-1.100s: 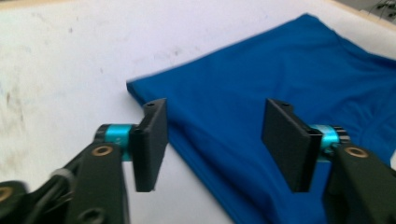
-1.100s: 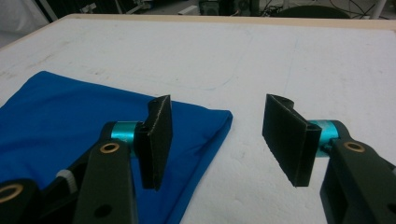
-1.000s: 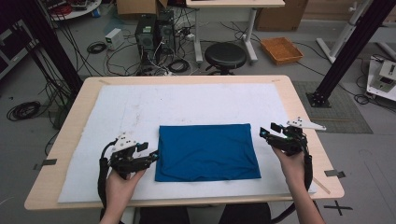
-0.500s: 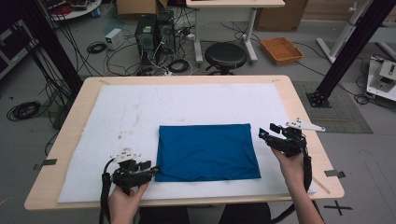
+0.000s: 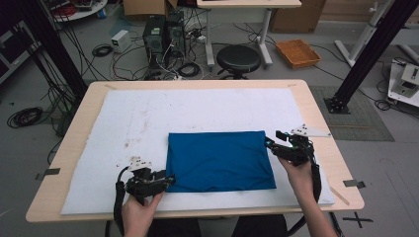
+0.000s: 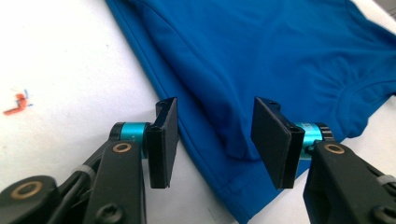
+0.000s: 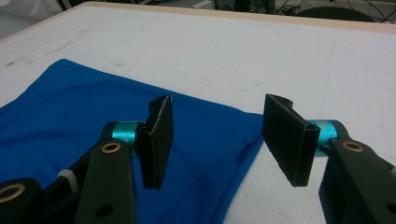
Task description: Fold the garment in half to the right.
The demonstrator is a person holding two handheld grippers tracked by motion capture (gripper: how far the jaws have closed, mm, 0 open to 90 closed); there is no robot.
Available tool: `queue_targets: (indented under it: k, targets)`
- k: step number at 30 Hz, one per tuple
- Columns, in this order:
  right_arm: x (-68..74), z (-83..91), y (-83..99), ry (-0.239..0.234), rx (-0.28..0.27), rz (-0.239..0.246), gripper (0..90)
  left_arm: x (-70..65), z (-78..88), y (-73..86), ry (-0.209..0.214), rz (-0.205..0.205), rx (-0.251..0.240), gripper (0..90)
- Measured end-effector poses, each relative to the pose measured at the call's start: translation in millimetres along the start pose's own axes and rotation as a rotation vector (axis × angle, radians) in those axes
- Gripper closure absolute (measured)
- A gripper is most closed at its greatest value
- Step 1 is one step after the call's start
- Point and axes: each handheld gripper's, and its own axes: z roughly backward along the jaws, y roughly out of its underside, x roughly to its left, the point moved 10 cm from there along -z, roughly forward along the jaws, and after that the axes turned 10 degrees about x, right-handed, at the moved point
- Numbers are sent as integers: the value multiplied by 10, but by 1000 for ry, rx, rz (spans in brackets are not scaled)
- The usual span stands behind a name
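Note:
A folded blue garment [image 5: 220,160] lies flat on the white mat [image 5: 148,118]. My left gripper [image 5: 167,180] sits at its near left corner. In the left gripper view the jaws straddle that corner of the blue garment [image 6: 233,144]; my left gripper [image 6: 215,140] has just been closing, but the pads stand off the cloth. My right gripper [image 5: 272,143] hovers at the garment's far right corner, open. In the right gripper view the blue garment [image 7: 205,135] lies under and between the jaws of my right gripper [image 7: 217,135], untouched.
The mat covers a wooden table [image 5: 316,118] whose edges lie close to both hands. A red and blue pen mark [image 6: 18,100] is on the mat left of the left gripper. A stool [image 5: 238,58], cables and a computer tower [image 5: 155,34] stand on the floor beyond.
My left gripper has moved toward me and down to the garment's near left corner, and its jaws have narrowed. The right gripper has stayed put.

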Motion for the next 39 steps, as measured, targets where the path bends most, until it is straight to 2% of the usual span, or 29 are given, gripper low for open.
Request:
queue_targets:
  k: [4, 6, 8, 12, 16, 22, 28, 31, 35, 39]
  targets:
    - [105, -66, -19, -10, 9, 14, 435, 3, -5, 0, -16, -2, 0, 540]
    - [171, -114, -36, -14, 16, 29, 437, 3, -10, 1, -27, -6, 0, 580]
    - [273, -186, -72, -24, 21, 48, 439, -18, -25, 9, -26, -14, 7, 660]
    - [459, -337, -180, -45, 31, 76, 443, -52, -51, 9, -51, -32, 7, 714]
    - [674, -518, -330, -82, 41, 97, 486, -35, -52, 3, -50, -13, 3, 761]
    - [1053, -948, -590, -183, 84, 73, 544, -24, -51, 3, -50, -4, 4, 799]
    - [1498, -1415, -769, -222, 142, 93, 593, -10, -48, 8, -48, 5, -5, 804]
    - [1687, -1658, -798, -217, 180, 114, 610, -9, -45, 12, -53, 3, -5, 804]
    - [1886, -1904, -766, -207, 226, 150, 652, -11, -46, 12, -49, 6, -6, 804]
    - [2068, -2110, -750, -208, 250, 166, 668, -11, -48, 7, -42, 17, -10, 803]
